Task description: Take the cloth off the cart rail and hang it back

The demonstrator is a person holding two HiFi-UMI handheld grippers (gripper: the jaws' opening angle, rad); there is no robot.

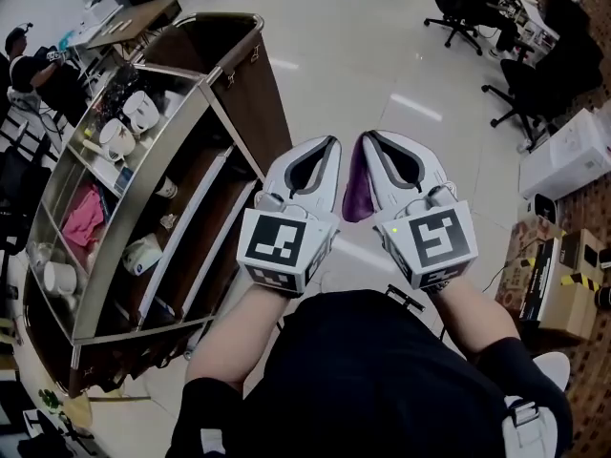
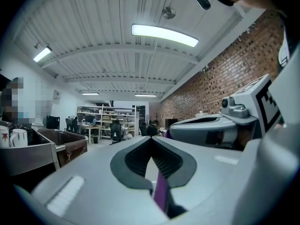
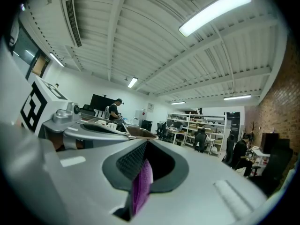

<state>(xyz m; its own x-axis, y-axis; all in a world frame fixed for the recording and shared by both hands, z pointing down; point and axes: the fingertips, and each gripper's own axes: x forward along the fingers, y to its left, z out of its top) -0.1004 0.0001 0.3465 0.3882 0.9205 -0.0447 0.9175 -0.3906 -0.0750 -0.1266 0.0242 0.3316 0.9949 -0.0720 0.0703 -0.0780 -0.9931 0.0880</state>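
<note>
**A:** Where is the purple cloth (image 1: pixel 354 195) at this moment?

**B:** Off the cart, up in the air between the two tools. The left hand-held gripper (image 1: pixel 330 142) is pressed together on one part of it and the right hand-held gripper (image 1: pixel 368 138) pinches another. Each gripper view shows a purple strip clamped between its jaws.

**A:** And the rail?

**B:** The silver metal rail (image 1: pixel 225 17) of the brown service cart (image 1: pixel 250 93) lies off to the left, well apart from the cloth.

**A:** So how should it be hung back?

**B:** The two tools sit just beside each other, so the cloth hangs bunched. I'd draw them apart to spread it, carry it over the rail, lower it until it drapes evenly on both sides, and only then let go. Released while bunched, it would likely slide off. I'd also steer clear of the white ceramic cups (image 1: pixel 140 111) on the cart's shelf.
</note>
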